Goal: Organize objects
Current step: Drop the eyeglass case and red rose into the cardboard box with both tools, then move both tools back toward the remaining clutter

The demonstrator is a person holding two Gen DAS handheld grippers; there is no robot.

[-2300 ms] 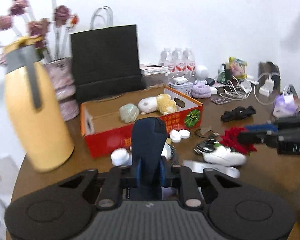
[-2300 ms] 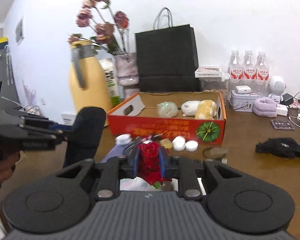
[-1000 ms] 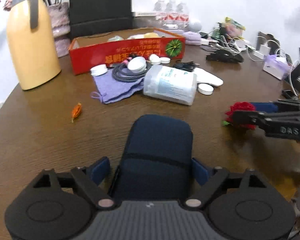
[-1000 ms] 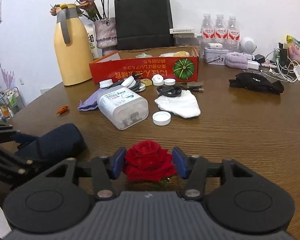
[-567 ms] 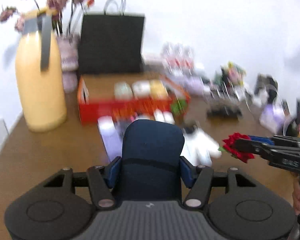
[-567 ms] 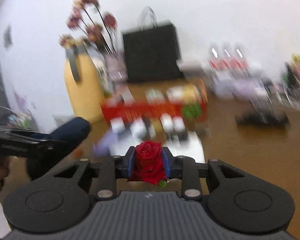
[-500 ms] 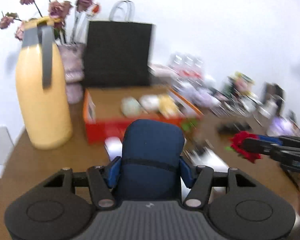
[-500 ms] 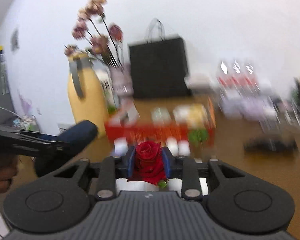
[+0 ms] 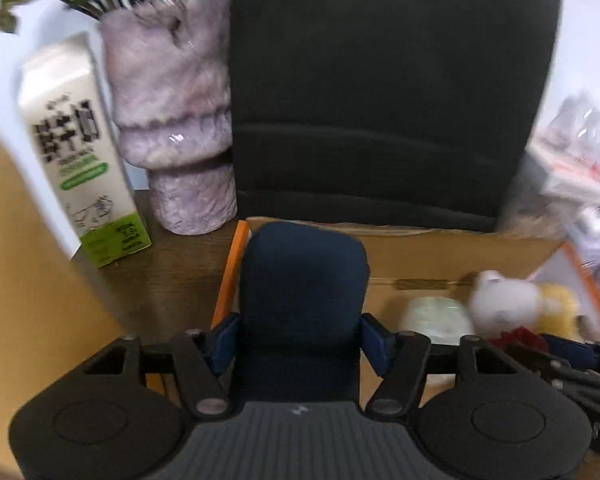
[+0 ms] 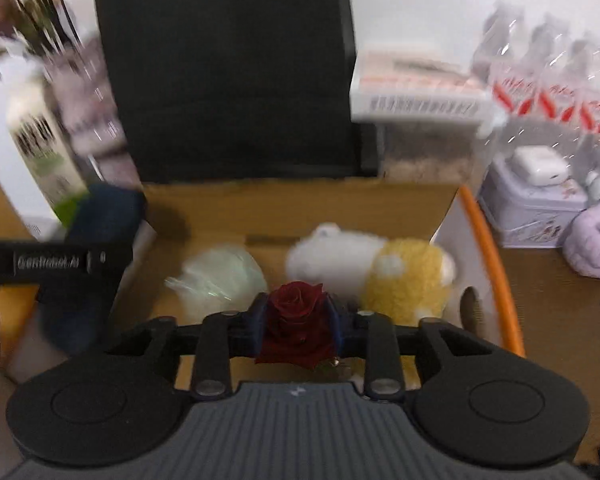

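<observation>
A black paper bag fills the upper centre of both views, behind an open cardboard box on the brown worktop. In the left wrist view a milk carton and a fuzzy pink vase stand at the upper left. Both tongs reach forward over the box. The left tongs, lower centre, are clamped on a dark blue pouch at the box's left end. The right tongs are pinched shut on a red rose, above a white plush, a yellow plush and a pale green bundle inside the box.
</observation>
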